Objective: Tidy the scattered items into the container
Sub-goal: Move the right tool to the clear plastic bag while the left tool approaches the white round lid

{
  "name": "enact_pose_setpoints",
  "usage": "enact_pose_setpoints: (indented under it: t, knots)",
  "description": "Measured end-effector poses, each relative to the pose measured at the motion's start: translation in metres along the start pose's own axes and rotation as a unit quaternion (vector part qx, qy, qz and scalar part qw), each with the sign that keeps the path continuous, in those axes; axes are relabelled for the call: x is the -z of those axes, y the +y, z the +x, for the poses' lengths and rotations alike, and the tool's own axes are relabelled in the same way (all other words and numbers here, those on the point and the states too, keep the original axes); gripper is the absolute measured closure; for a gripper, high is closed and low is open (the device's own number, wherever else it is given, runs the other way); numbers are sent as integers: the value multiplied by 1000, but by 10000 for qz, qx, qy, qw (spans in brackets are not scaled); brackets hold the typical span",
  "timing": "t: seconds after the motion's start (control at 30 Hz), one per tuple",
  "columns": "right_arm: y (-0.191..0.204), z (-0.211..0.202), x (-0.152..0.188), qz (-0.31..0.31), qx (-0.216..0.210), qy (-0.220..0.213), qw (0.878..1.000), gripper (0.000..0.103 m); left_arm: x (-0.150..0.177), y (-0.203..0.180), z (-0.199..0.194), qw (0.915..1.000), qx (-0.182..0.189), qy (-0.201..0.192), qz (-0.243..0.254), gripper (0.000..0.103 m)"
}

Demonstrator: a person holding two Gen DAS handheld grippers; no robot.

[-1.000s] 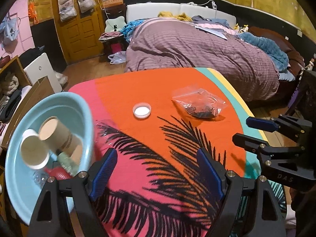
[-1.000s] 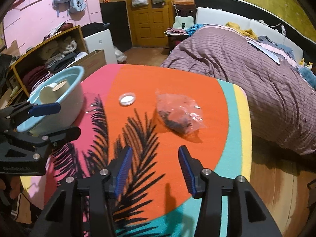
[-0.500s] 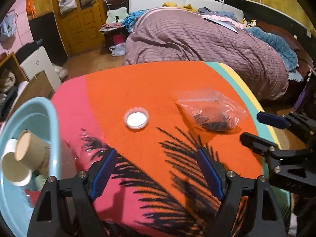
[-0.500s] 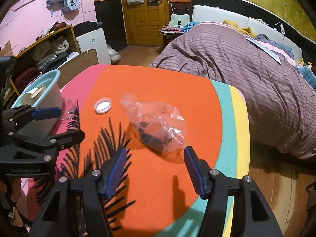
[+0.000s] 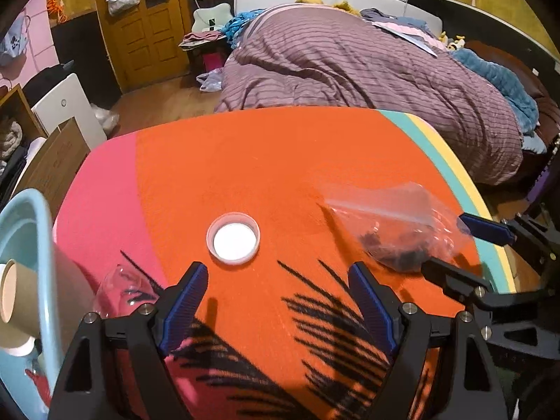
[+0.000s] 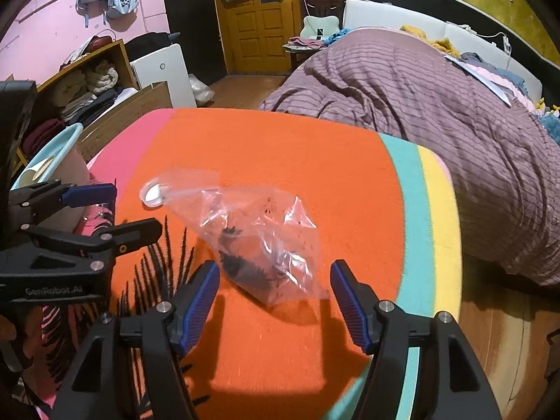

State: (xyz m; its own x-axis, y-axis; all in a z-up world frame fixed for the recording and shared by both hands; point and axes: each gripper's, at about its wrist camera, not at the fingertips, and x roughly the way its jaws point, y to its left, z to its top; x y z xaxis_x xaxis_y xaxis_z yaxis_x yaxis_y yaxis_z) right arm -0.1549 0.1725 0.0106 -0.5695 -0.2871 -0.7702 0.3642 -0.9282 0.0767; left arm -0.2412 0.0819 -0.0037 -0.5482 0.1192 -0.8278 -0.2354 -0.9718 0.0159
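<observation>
A clear plastic bag (image 6: 259, 241) with dark bits inside lies on the orange cloth-covered table (image 6: 297, 161). My right gripper (image 6: 274, 288) is open, its fingers straddling the bag's near end without touching it. The bag (image 5: 395, 231) shows at the right of the left wrist view, with the right gripper (image 5: 451, 245) around it. A white round lid (image 5: 233, 238) lies just ahead of my open left gripper (image 5: 280, 294). The light blue basin (image 5: 24, 280) at the left edge holds paper cups (image 5: 17, 301). A small clear plastic piece (image 5: 120, 288) lies beside the basin.
A bed with a striped purple quilt (image 5: 367, 80) lies beyond the table. A cardboard box (image 6: 136, 108) and shelves of folded clothes (image 6: 77, 94) stand at the left. Wooden floor (image 6: 490, 329) lies past the table's right edge.
Both grippers moved forward over the table. The right one closed in on the bag until its fingers flank it. The left one neared the lid, and the basin slid toward the left edge.
</observation>
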Motion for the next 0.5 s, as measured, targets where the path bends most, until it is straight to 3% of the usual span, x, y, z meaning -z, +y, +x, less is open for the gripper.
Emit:
enact_pose_setpoints:
  t: [0.23, 0.5]
  knots:
    - [1, 16, -7, -17, 116, -68, 9999, 25, -6, 6, 21, 9999, -130, 66, -17, 17]
    - [0, 22, -8, -22, 217, -294, 9993, 26, -4, 18, 40, 9997, -110, 183, -81, 16]
